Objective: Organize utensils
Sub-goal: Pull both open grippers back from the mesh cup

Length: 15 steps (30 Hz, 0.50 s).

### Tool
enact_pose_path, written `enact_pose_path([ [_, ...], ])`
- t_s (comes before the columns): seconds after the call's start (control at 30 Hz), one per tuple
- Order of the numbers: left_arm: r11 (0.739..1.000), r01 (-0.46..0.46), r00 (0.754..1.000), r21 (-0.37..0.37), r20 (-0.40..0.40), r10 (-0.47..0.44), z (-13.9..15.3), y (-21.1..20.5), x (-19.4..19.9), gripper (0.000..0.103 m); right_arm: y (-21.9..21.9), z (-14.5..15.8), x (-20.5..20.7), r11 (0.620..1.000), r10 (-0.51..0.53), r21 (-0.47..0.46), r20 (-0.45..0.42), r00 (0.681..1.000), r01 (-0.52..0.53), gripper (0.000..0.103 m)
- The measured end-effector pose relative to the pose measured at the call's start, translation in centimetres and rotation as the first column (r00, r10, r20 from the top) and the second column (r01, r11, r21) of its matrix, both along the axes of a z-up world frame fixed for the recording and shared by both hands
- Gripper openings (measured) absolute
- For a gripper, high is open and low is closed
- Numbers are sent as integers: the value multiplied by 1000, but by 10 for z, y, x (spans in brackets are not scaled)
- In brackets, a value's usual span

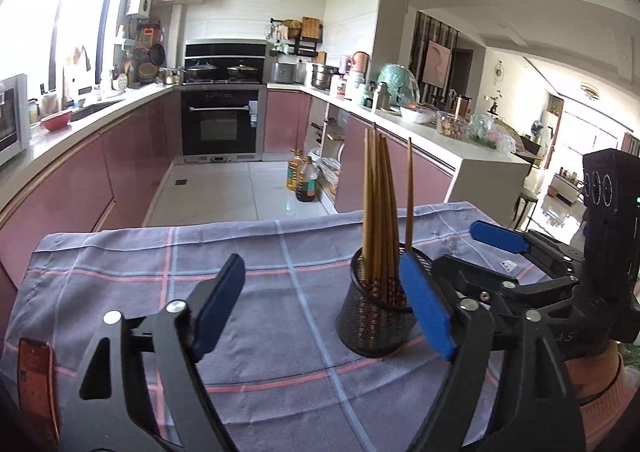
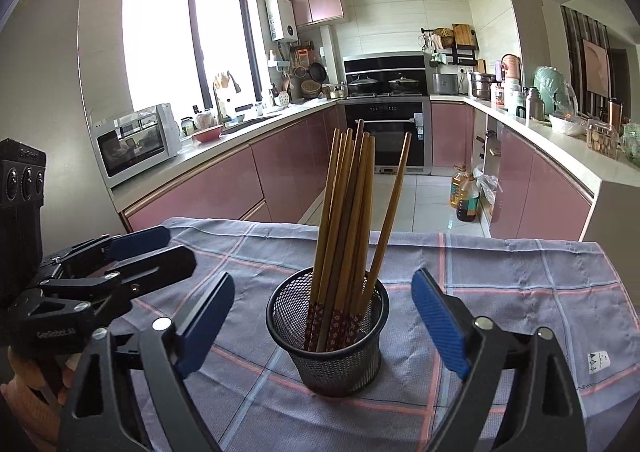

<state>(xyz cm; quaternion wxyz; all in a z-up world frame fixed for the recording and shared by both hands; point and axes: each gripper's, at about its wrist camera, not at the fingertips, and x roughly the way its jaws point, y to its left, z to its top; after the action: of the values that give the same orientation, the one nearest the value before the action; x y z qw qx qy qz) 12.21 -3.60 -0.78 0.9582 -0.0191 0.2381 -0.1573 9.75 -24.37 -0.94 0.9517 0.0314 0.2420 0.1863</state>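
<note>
Chopsticks (image 2: pixel 344 212) all stand in the mesh holder (image 2: pixel 332 336), mid-cloth (image 2: pixel 520 292). Right gripper (image 2: pixel 324 316) and left gripper (image 1: pixel 320 304) both spread wide, holding nothing. Looks finished; when backing away, avoid knocking the leaning stick.

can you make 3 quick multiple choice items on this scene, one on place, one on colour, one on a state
1. Where are the chopsticks?
A. flat on the cloth
B. standing in the black mesh cup
C. in a drawer

2. What colour is the checked tablecloth?
A. grey-blue with pink and pale lines
B. plain green
C. yellow

3. How is the right hand-held gripper?
A. shut on a chopstick
B. shut, empty
C. open, either side of the cup

Answers: B, the patterned ends sit inside the mesh; A, the cloth shows those lines; C, both blue pads stand apart from the cup, holding nothing.
</note>
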Motion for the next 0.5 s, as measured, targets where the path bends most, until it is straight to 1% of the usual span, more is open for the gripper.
enact_pose_path([
  [0.03,1000,-18,1000,5,14,18,0,4,-5,87,0,-1,-3,1000,-10,2,12,1000,10,95],
  [0.1,998,-60,997,19,45,59,0,12,-14,97,2,-3,-9,1000,-18,-3,30,999,18,96],
  [0.17,995,-96,992,22,81,94,1,19,-24,97,3,-4,-14,999,-33,-11,50,998,34,96],
  [0.27,990,-141,984,13,112,139,2,29,-35,97,1,-5,-22,999,-49,7,73,996,49,96],
  [0.5,984,-179,967,0,184,176,8,41,-65,97,2,-5,-38,997,-76,8,136,988,75,96],
])
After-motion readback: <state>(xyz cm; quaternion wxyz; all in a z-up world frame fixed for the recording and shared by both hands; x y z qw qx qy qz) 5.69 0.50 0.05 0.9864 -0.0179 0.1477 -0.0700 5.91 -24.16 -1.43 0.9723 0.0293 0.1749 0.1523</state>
